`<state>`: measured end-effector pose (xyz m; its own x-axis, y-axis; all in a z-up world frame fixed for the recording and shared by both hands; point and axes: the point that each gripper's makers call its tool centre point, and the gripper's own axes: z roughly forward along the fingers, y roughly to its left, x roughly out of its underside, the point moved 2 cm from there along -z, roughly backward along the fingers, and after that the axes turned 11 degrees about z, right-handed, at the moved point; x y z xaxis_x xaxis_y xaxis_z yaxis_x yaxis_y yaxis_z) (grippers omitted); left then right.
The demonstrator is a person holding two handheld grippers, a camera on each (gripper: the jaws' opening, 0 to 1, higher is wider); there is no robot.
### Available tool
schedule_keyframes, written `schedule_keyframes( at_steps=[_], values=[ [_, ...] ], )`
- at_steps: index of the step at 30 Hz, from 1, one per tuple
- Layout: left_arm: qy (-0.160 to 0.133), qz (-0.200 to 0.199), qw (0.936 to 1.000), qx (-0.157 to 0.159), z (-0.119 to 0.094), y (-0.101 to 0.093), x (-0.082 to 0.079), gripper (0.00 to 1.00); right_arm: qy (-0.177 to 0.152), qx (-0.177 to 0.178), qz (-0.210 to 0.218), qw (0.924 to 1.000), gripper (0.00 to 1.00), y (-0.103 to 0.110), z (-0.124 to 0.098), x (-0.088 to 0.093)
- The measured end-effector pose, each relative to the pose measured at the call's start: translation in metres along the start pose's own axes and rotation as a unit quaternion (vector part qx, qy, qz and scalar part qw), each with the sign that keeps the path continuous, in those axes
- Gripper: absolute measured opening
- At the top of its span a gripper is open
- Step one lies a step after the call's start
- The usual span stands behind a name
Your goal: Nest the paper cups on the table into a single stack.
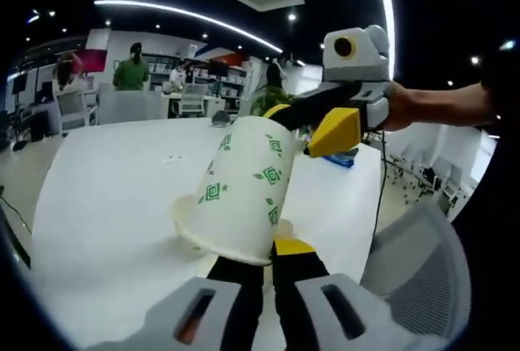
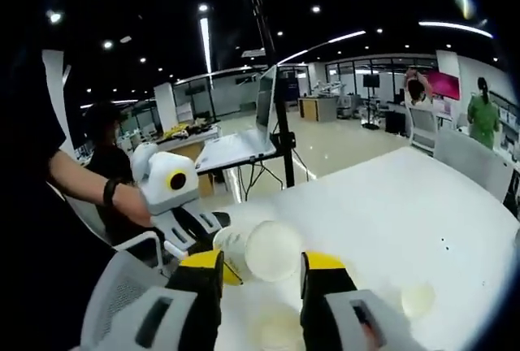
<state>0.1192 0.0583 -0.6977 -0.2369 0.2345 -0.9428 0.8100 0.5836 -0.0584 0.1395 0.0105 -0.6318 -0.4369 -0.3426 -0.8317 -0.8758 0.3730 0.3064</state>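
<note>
A white paper cup with green patterns [image 1: 244,192] is held above the white desk [image 1: 106,205] by both the left gripper [image 1: 268,257] and right gripper [image 2: 260,274], jaws closed on it.

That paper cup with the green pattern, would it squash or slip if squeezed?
Probably yes: the paper cup looks thin-walled and hollow, so a hard pinch may dent it. It seems light, held tilted between the left gripper and right gripper.

No readable text; only green square-spiral and leaf motifs on the paper cup [image 1: 248,184].
</note>
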Motion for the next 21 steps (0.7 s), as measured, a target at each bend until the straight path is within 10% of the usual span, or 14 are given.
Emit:
schedule_keyframes(
  at_steps=[21],
  values=[
    [0.072, 0.054, 0.9959, 0.01, -0.004, 0.004, 0.015, 0.0, 0.002, 0.04, 0.017, 0.9991, 0.35, -0.007, -0.016, 0.032]
  ],
)
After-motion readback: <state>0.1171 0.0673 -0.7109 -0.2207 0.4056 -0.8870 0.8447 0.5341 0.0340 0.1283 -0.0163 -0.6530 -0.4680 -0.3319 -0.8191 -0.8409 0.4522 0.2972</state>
